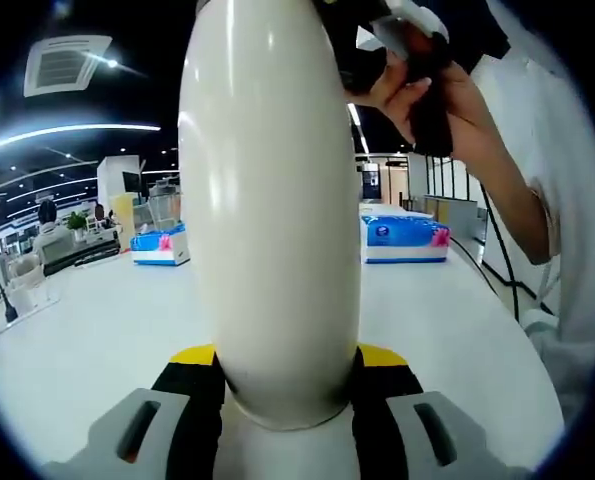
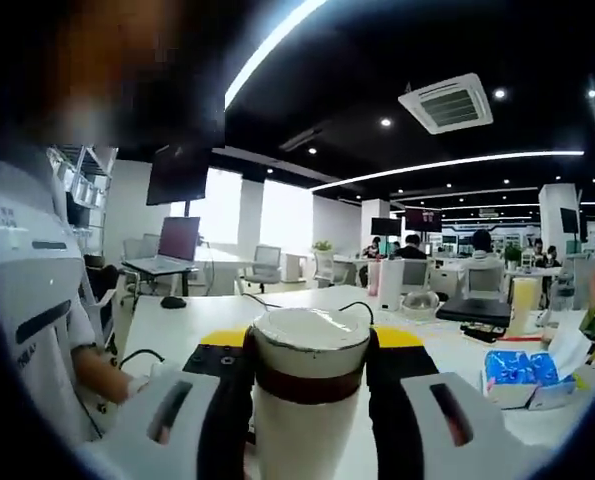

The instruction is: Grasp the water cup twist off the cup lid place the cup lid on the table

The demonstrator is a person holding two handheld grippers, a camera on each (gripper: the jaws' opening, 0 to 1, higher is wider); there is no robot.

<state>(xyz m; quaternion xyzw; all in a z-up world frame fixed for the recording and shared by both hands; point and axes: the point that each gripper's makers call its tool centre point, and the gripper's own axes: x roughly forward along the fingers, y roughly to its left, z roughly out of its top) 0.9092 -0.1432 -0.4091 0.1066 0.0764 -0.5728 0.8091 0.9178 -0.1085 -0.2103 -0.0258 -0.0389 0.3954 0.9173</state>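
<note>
Cup (image 1: 269, 210) is grasped and lifted: the left gripper (image 1: 285, 400) clamps its lower body above the table (image 1: 97, 340). Lid (image 2: 310, 330) sits on the cup top, pinched between the right gripper's (image 2: 310, 385) jaws, so twisting looks underway or pending; setting it on the table remains. A hand (image 1: 427, 90) holds the right gripper at the cup's top.

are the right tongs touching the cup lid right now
Touching. In the right gripper view, both jaws of the right tongs press against the sides of the cup lid, with no gap showing.
</note>
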